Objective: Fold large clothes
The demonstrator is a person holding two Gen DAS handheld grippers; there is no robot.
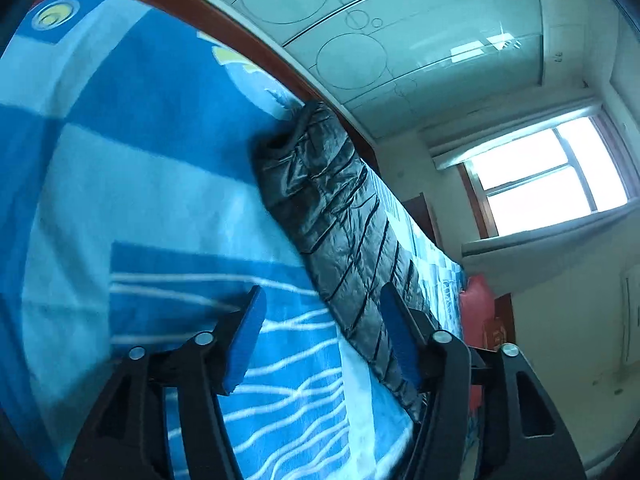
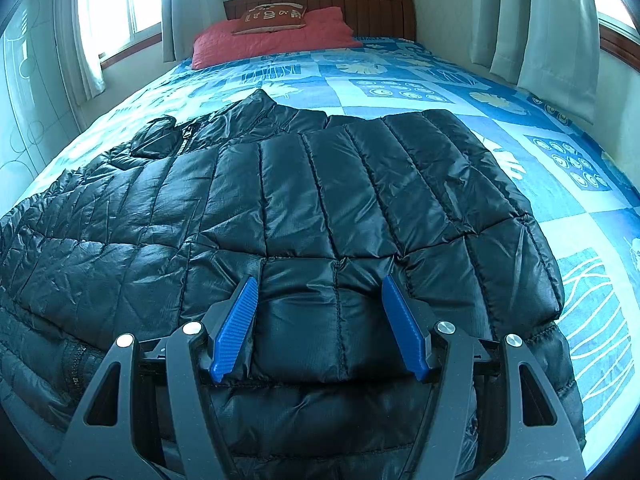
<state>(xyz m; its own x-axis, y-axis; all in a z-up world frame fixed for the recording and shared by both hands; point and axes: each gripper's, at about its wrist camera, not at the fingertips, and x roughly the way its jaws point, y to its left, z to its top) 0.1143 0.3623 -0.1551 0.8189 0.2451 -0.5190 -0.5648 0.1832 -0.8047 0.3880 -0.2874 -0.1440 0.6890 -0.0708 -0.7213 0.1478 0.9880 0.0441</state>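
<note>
A black quilted puffer jacket [image 2: 304,200] lies spread on the blue patterned bedspread [image 2: 440,88], with one side folded over onto its body. My right gripper [image 2: 318,292] is open, its blue pads [image 2: 234,328] straddling a puffy fold of the jacket just above it, gripping nothing. In the tilted left wrist view the jacket [image 1: 340,216] lies as a long dark strip on the bedspread [image 1: 140,168]. My left gripper [image 1: 322,300] is open and empty, hovering over the bedspread at the jacket's edge, with the right pad [image 1: 400,340] in front of the jacket.
A red pillow [image 2: 276,36] with a brown cushion [image 2: 270,18] lies at the wooden headboard [image 2: 360,8]. Windows with curtains [image 2: 536,20] stand on both sides. A wardrobe with circle patterns [image 1: 360,32] runs along the bed's wooden edge [image 1: 224,28].
</note>
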